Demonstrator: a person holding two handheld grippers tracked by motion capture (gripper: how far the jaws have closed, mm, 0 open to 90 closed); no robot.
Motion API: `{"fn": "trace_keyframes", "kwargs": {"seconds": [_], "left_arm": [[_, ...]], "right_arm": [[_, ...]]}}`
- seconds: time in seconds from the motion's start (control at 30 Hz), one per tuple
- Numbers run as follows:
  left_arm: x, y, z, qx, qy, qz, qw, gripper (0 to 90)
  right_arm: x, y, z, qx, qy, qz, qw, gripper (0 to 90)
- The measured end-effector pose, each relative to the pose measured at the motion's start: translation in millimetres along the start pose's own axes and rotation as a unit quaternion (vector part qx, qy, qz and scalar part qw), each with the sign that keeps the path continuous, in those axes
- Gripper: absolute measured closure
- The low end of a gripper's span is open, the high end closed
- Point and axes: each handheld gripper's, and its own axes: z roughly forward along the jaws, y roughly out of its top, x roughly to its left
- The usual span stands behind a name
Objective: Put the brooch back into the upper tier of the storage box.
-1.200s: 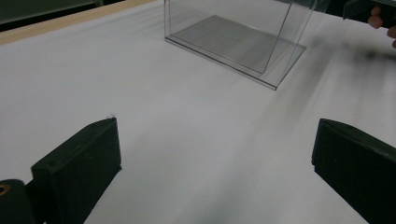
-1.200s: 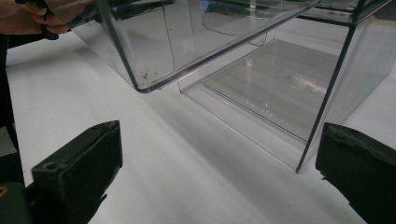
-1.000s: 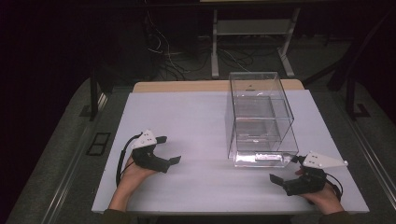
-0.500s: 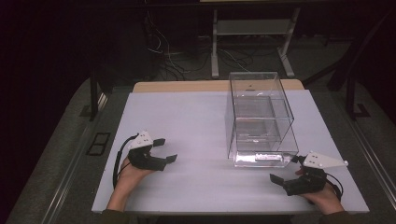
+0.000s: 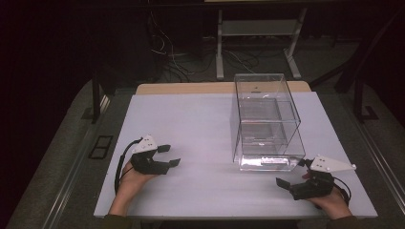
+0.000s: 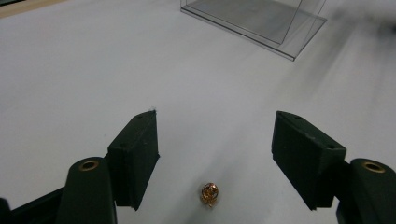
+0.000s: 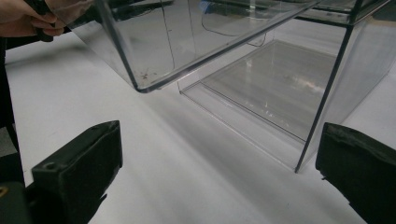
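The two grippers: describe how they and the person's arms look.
The left gripper and right gripper have black bodies and blocky black jaws, each topped by a pale grey three-cornered plate. A black cable loops from each. Brass-coloured rivets mark the jaw arms. Dark olive cuffs cover the forearms.

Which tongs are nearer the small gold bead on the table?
Left. The left tongs straddle the gold bead, not touching; the right tongs rest beside the clear box.

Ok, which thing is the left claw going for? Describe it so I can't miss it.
Start at the white table, left of the clear plastic box. Between the jaws of the left claw, which have just been closing, lies a tiny bead. It is shiny gold, untouched by either pad.
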Motion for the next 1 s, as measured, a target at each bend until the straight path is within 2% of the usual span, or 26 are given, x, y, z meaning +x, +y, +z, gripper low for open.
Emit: {"fn": "trace_keyframes", "kwargs": {"seconds": [0.13,0.4,0.7,0.87,1.0], "left_arm": [[0.0,-1.3,1.3,0.015,0.002,0.003,0.9999,34.4],[-0.8,-2.7,3.6,0.029,0.007,0.003,0.9995,39.8],[0.1,-4.9,7.5,0.058,0.009,0.009,0.9982,47.9],[-0.2,-5.7,10.3,0.074,0.007,0.019,0.997,51.2],[0.3,-6.8,11.8,0.082,0.005,0.017,0.9965,54.1]], "right_arm": [[0.0,0.0,0.0,0.0,0.0,0.0,1.0,0.4],[0.0,-0.1,0.1,0.001,0.001,0.0,1.0,0.4],[0.0,0.0,0.1,0.0,0.001,0.0,1.0,0.4],[0.2,0.0,0.1,0.001,0.001,0.002,1.0,0.4],[0.1,-0.1,0.1,0.001,0.001,0.002,1.0,0.4]]}}
